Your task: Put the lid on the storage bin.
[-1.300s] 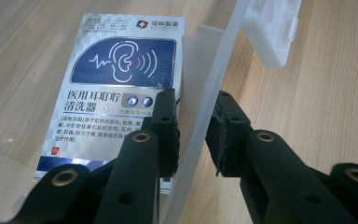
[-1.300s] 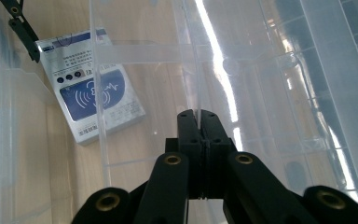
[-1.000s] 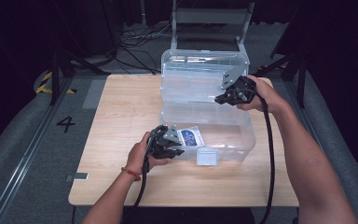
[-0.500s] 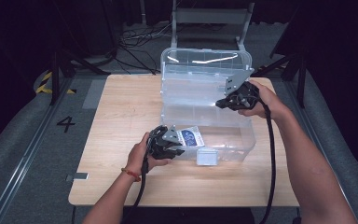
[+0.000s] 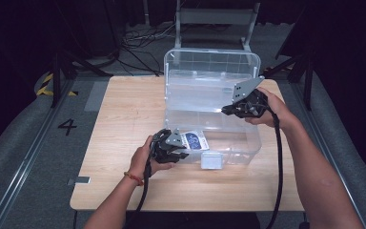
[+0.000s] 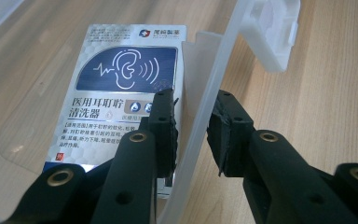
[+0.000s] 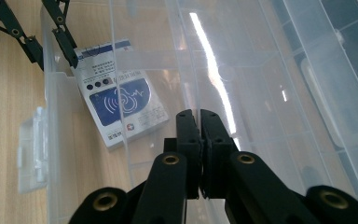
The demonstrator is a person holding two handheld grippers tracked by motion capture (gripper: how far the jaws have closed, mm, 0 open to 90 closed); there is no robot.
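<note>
Straddling the near wall of a clear plastic storage box [image 5: 248,143], the left gripper [image 6: 191,123] has its jaws parted. The right gripper [image 7: 199,140] is clamped shut on the box's inner tray [image 7: 242,84]. An ear-cleaner packet [image 6: 121,93] lies inside the box on the wooden table [image 5: 124,109].

The high view looks down from above; both gripper views sit close, sharing the clear box [image 5: 212,102] with it.
</note>
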